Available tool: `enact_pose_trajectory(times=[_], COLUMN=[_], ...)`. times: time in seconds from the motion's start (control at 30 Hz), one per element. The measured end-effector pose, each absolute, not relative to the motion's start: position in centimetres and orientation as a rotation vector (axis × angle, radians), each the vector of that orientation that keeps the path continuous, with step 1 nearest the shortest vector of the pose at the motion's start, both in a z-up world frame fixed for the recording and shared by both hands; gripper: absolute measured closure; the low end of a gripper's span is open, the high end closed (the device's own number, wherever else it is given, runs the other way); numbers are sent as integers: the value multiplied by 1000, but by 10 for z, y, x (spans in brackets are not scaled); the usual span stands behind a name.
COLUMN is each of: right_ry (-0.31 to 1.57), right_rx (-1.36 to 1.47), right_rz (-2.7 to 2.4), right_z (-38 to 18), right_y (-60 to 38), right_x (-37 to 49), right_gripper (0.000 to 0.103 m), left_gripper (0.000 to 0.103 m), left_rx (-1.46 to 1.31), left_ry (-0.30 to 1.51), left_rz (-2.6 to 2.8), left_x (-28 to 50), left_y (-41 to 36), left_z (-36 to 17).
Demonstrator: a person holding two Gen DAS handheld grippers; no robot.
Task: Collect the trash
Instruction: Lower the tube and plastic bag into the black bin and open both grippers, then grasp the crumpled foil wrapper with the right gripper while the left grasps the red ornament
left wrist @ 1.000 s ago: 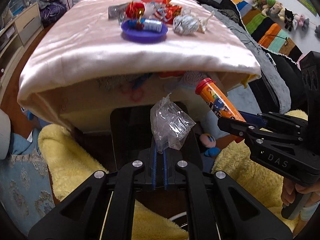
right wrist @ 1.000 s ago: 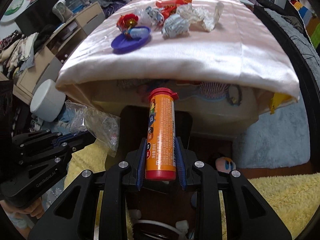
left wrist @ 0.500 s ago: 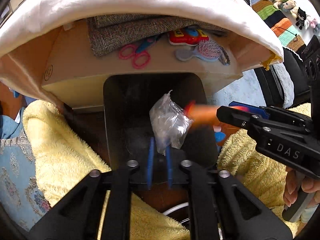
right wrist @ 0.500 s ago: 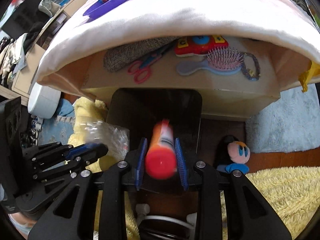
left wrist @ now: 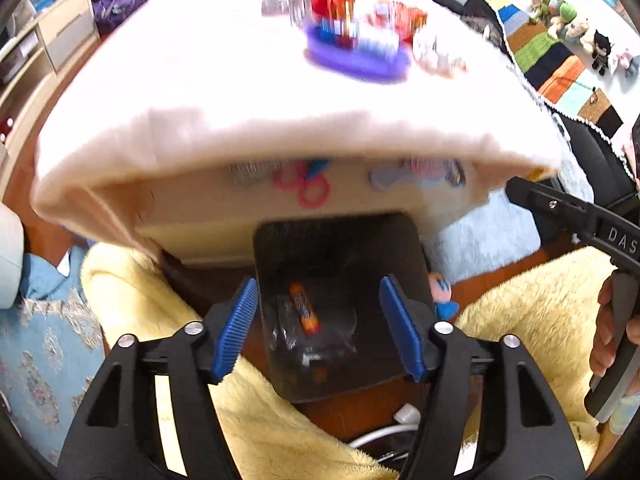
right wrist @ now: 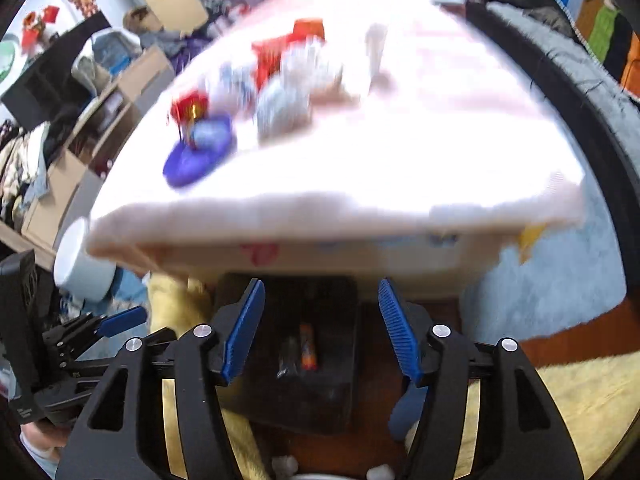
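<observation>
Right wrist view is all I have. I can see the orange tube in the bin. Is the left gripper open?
Observer: Yes. The left wrist view shows the left gripper wide open, with nothing between its fingers.
Operator: Is the plastic bag in the bin too?
Observer: Yes. The clear bag lies in the bin beside the tube.
Operator: What's that pink blur under the tabletop?
Observer: Pink scissors, lying on the shelf there.

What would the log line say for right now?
left gripper: open | right gripper: open | orange tube, clear wrapper: in black bin
</observation>
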State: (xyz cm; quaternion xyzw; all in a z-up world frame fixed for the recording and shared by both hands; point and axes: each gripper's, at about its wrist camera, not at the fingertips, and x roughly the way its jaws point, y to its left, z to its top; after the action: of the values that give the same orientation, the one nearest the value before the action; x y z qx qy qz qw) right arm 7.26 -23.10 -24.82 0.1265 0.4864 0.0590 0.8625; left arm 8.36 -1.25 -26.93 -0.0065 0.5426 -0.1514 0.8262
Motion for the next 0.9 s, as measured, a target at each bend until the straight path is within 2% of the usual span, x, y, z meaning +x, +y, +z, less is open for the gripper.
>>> enact_pose_trajectory(times=[0.23, 0.5, 0.57, 0.67, 0.9], right_ry=[922, 909, 911, 921, 951], right_rx=[259, 237, 246, 240, 222], right_rz=[123, 169, 190, 200, 217], right_z=[-210, -205, -208, -213, -225], right_y=[-241, -221, -219, -216, -212], right_x=[101, 141, 150, 160, 178], right_gripper=[42, 44, 52, 58, 60], left_gripper=[37, 37, 37, 38, 57], left_rx=[-30, -29, -28, -31, -65], left_ry=[1023, 935, 925, 920, 944], left_rz=[-284, -270, -276, -282, -337], left_x=[103, 144, 154, 168, 203], left_y=[-4, -8, -9, -14, -28], left_z=[-221, -186, -182, -180, -188])
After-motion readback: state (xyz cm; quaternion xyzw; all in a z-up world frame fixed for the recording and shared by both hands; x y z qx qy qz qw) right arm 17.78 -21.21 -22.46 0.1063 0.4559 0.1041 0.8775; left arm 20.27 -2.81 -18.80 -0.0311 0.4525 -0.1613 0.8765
